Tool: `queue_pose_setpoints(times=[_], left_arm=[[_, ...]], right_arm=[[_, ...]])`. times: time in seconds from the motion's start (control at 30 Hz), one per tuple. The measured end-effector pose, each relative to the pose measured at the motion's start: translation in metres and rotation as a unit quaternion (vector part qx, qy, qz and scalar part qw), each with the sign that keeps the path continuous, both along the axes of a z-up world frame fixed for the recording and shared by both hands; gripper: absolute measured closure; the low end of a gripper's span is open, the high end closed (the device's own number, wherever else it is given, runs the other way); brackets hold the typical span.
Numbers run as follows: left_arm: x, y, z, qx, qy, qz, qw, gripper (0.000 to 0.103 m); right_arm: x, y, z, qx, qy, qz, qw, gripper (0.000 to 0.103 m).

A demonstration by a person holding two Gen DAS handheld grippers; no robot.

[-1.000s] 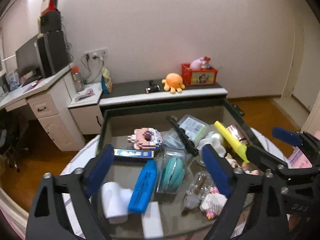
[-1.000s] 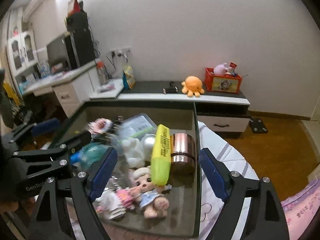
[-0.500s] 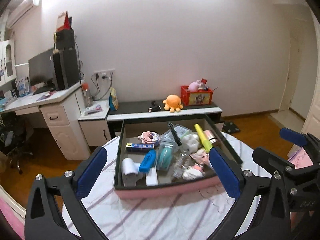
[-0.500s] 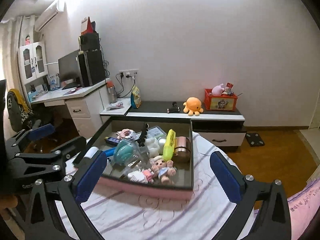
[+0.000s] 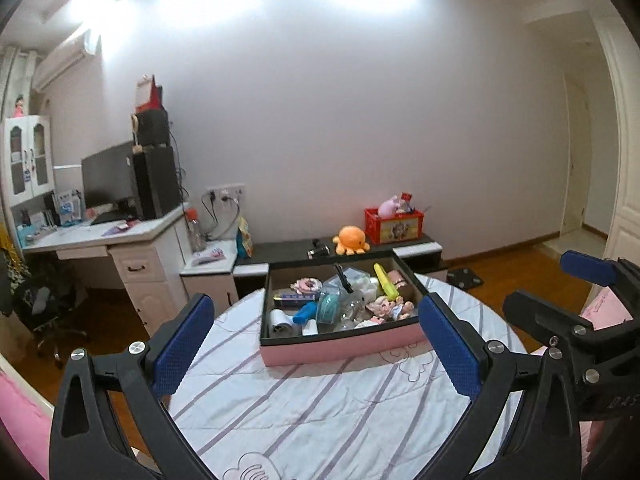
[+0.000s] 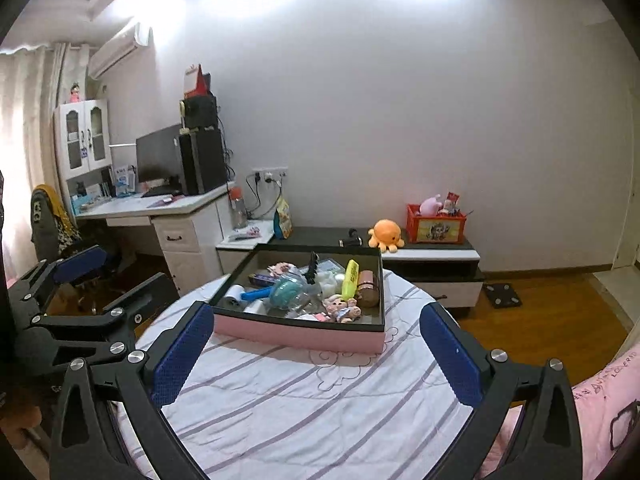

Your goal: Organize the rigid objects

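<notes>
Both grippers drawn back from the box

A second ago the left gripper [image 5: 316, 348] and right gripper [image 6: 316, 354] hung close over the pink-sided, dark-lined box [image 5: 340, 346] of small objects, which filled both views. Now both sit well back and higher, the whole box shows between the spread blue-padded fingers [image 5: 182, 344], and the round table's white, purple-striped cloth [image 6: 320, 392] has come into sight.
</notes>
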State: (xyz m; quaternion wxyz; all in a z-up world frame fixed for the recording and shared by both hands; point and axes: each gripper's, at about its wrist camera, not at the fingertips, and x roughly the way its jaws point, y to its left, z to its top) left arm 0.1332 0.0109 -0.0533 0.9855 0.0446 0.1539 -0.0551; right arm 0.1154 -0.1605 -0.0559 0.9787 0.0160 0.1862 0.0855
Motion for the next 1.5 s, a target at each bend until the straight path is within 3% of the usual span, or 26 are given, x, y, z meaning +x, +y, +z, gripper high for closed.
queue_pose_setpoints(times=[0.3,0.57,0.9,1.5], left_arm=[[-0.065,0.007,0.029,-0.002,-0.065,0.025,0.9975,0.000],[-0.097,0.006,0.046,0.017,-0.110,0.056,0.9922,0.000],[-0.106,0.009,0.046,0.008,-0.117,0.060,0.9913,0.000],[-0.112,0.005,0.048,0.000,-0.118,0.056,0.9914,0.000]], right_arm=[[-0.052,0.006,0.020,0.008,-0.047,0.013,0.999,0.000],[-0.078,0.013,0.036,-0.006,-0.087,0.003,0.996,0.000],[-0.094,0.018,0.042,-0.014,-0.110,-0.014,0.994,0.000],[-0.119,0.021,0.045,-0.036,-0.156,-0.093,0.983,0.000]])
